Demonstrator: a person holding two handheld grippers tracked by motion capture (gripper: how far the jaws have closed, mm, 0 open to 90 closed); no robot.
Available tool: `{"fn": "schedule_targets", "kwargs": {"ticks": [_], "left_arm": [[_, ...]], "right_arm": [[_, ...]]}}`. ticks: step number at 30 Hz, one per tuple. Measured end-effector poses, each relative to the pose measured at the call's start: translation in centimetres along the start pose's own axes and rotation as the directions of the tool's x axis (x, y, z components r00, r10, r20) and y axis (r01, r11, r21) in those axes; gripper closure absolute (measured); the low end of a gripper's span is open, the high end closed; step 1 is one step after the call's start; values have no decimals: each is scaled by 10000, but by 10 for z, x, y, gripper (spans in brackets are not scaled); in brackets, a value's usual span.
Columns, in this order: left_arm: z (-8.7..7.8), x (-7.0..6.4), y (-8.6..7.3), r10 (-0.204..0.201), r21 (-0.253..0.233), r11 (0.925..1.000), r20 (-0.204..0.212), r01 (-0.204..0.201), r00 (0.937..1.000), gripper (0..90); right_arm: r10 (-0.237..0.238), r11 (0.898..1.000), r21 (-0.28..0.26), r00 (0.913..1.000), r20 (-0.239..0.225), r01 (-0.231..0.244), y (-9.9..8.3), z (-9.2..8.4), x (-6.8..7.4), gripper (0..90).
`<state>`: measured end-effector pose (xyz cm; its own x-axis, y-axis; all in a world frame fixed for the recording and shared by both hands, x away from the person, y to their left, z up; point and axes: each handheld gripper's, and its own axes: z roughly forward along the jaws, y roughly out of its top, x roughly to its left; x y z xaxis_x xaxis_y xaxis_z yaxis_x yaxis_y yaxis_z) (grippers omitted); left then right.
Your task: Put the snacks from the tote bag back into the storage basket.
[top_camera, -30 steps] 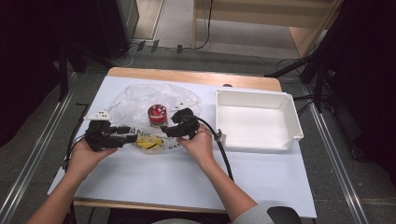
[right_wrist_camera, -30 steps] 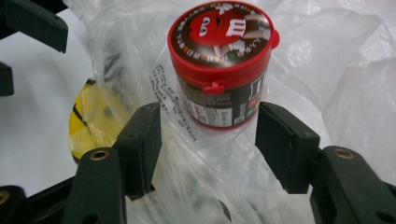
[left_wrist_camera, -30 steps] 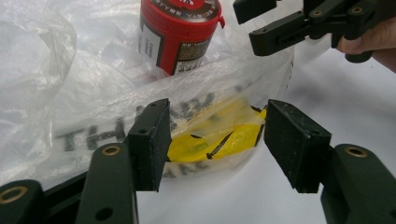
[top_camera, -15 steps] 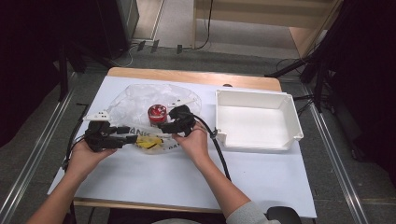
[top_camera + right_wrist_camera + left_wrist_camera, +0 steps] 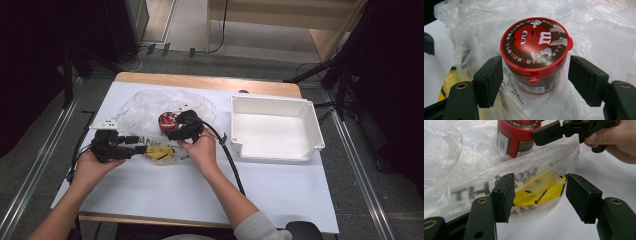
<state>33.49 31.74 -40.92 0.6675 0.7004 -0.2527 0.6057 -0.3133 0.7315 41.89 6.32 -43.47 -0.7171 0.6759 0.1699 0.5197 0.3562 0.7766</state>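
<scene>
A red candy can (image 5: 167,120) stands upright on a crumpled clear plastic bag (image 5: 150,106). My right gripper (image 5: 536,75) straddles the can (image 5: 535,47). Its jaws have just been opening: the left pad sits close to the can's wall and the right pad stands clear of it. A yellow packet (image 5: 529,196) lies inside the bag's printed front edge. My left gripper (image 5: 540,188) is open at the table's left, its jaws on either side of that edge without pressing it. From the left gripper view, the can (image 5: 516,137) and the right gripper (image 5: 554,132) appear behind the bag.
A white rectangular tray (image 5: 272,151) with nothing in it sits to the right of the bag. A white sheet (image 5: 280,190) covers the wooden table. The right gripper's cable (image 5: 232,165) trails along the forearm toward the front edge.
My right gripper has shifted a little left, closer around the red can, and its jaws have widened. The left hand has kept still.
</scene>
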Motion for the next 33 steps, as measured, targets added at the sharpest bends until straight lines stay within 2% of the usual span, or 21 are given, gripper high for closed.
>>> {"fn": "schedule_targets", "kwargs": {"ticks": [5,15,23,29,33], "left_arm": [[1,0,0,-17,12,10000,51,17,10000,411],[1,1,0,-44,-7,10000,63,44,10000,413],[2,2,-1,-82,-14,10000,96,82,9999,413],[1,3,-1,-103,-5,9999,88,103,9999,414],[1,4,-1,-184,-3,9998,97,184,9998,415]], "right_arm": [[150,9998,-112,9999,-46,-151,-1,6,1,276],[107,9999,-78,9996,259,-105,-4,21,4,249],[168,9994,-304,9990,418,-155,-6,29,5,235],[499,9982,-345,9980,400,-485,-8,37,5,222],[188,9988,-472,9981,579,-161,-8,37,7,238]]}}
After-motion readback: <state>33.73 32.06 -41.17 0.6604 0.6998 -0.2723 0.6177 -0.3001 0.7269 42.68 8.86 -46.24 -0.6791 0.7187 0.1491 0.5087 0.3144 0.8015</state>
